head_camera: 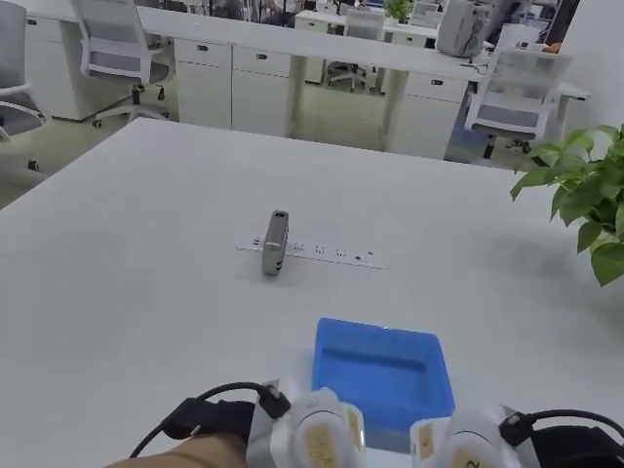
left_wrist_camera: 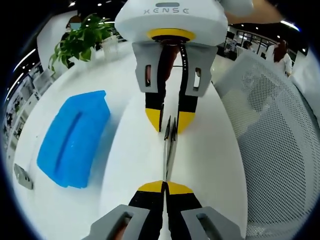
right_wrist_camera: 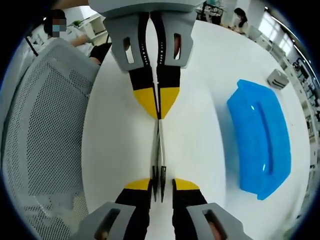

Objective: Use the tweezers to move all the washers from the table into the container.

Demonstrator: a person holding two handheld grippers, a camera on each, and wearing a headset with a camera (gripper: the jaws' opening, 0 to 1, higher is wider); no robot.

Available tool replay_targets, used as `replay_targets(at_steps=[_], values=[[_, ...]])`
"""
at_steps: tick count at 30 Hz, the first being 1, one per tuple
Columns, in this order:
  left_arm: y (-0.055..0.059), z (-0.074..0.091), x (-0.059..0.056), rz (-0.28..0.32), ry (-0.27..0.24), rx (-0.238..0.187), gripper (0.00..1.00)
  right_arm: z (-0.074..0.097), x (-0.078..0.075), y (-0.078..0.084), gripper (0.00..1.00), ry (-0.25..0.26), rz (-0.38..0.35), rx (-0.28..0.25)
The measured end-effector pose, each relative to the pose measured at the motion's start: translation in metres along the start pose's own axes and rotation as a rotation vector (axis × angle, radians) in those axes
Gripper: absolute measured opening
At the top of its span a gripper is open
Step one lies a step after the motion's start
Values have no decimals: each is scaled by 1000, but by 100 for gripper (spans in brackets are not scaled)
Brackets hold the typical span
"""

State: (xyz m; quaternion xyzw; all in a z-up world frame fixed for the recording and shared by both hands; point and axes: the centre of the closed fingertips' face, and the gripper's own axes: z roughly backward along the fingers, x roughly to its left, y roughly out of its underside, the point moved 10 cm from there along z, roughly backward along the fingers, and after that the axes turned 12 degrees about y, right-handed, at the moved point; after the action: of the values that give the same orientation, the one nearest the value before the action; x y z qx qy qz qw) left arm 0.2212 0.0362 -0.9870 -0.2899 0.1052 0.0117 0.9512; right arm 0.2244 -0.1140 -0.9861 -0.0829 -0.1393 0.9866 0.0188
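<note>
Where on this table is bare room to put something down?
Bare: the table left of the power strip and blue container, and beyond the strip. Crowded: the near edge by the container, and beside the plant.

Your container (head_camera: 382, 375) is plain blue, the table (head_camera: 146, 292) white, the tweezers (right_wrist_camera: 158, 145) silver, the jaws black with yellow tips.

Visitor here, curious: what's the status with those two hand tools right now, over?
Left hand-held gripper shut on tweezers. Right hand-held gripper straddles the prong end, grip unclear. Blue container close by, bare table between.
</note>
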Motion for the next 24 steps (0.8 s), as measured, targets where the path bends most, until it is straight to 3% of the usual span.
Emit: replay_targets(at_steps=[6,7,8,9,10,12,16,23,24], values=[[-1,-1,3,17,2,6,0,1,-2,6,12,32,-39,-4],[0,-2,4,9,-9,32,0,1,-2,7,12,35,-44,-1],[5,-5,4,11,-21,114,0,1,-3,8,13,41,-53,-5],[-3,-7,3,-52,13,10,0,3,-3,9,13,43,-62,2],[1,-2,2,-15,-7,54,0,4,-3,11,13,47,-74,2],[0,-4,2,-48,-13,66,0,7,-3,14,14,58,-96,-3],[-1,-4,2,-53,-21,78,0,15,-1,18,16,86,-195,-45],[2,-3,0,-17,-23,57,0,44,12,23,20,176,-363,-118],[3,-3,-1,22,-6,44,2,50,16,25,21,207,-399,-141]])
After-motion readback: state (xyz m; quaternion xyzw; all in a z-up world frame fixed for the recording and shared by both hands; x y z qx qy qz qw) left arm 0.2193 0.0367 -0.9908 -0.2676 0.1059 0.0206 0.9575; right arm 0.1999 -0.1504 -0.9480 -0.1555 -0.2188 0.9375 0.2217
